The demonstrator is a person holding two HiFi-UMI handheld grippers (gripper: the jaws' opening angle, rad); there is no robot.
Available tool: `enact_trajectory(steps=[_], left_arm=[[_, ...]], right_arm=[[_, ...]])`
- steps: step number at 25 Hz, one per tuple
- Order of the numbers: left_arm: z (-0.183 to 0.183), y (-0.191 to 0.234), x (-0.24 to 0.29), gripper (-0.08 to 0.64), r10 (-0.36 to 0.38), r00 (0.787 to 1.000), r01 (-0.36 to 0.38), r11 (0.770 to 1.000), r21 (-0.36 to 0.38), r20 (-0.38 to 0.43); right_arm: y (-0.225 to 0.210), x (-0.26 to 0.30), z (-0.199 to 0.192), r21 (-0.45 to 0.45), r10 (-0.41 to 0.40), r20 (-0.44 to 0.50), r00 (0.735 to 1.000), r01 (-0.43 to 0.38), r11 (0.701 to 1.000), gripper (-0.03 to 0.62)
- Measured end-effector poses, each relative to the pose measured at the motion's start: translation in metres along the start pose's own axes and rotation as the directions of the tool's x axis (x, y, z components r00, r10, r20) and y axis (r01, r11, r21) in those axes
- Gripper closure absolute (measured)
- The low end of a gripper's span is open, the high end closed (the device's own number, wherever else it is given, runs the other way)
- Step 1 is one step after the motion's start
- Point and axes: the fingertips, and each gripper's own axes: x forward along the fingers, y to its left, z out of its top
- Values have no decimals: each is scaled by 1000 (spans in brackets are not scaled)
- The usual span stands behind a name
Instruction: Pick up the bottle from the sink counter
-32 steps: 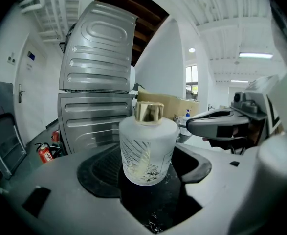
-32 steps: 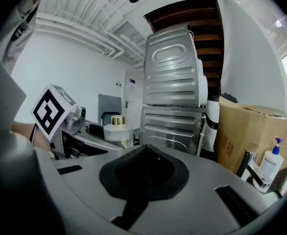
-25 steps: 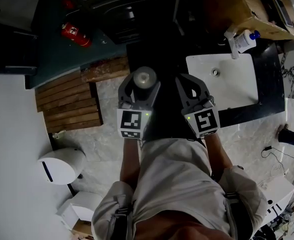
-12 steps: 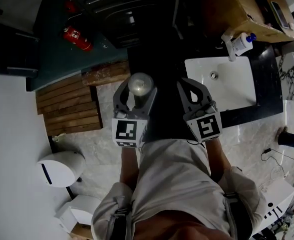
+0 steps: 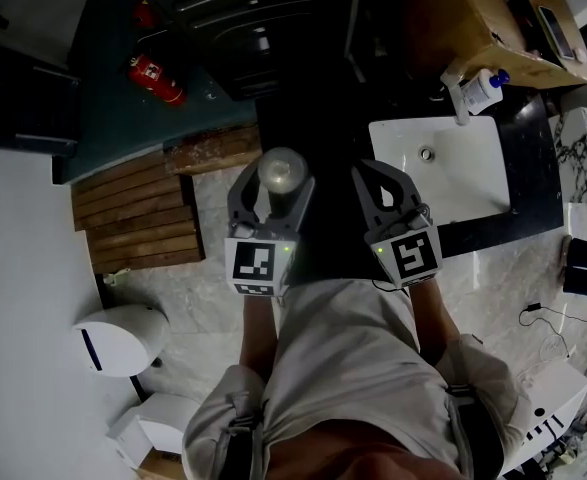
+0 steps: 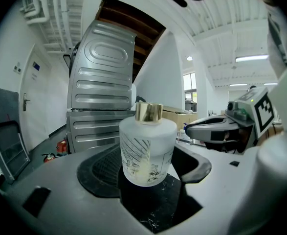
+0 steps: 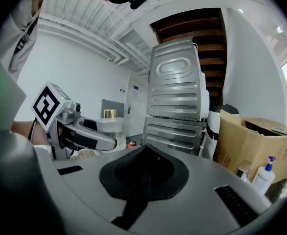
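A frosted round bottle point(image 5: 281, 169) with a gold cap stands upright between the jaws of my left gripper point(image 5: 274, 184), which is shut on it and holds it in the air above the floor. In the left gripper view the bottle point(image 6: 147, 151) fills the centre, with line drawings on its side. My right gripper point(image 5: 381, 174) hangs level with it to the right, shut with nothing in it; its black pads point(image 7: 144, 174) meet. The right gripper view shows the left gripper and bottle point(image 7: 109, 124) off to the left.
A white sink basin point(image 5: 439, 168) sits in a black counter point(image 5: 533, 168) at the right. A pump soap bottle point(image 5: 481, 88) and a cardboard box point(image 5: 478, 13) stand behind it. A red fire extinguisher point(image 5: 155, 76), wooden slats point(image 5: 138, 218) and a white bin point(image 5: 123, 336) lie left.
My left gripper has drawn slightly back and left with the bottle still in it. The right gripper has barely moved.
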Motion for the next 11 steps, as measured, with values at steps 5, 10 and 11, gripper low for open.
enact_trajectory(steps=[5, 10, 11], left_arm=[[2, -2, 0, 247, -5, 1000, 5, 1000, 2, 4], [1, -5, 0, 247, -9, 1000, 9, 1000, 6, 1], [1, -6, 1, 247, -9, 1000, 9, 1000, 6, 0]], right_arm=[[0, -1, 0, -4, -2, -2, 1000, 2, 1000, 601], [-1, -1, -1, -2, -1, 1, 1000, 1, 1000, 601], [-1, -1, -1, -5, 1, 2, 1000, -1, 1000, 601]])
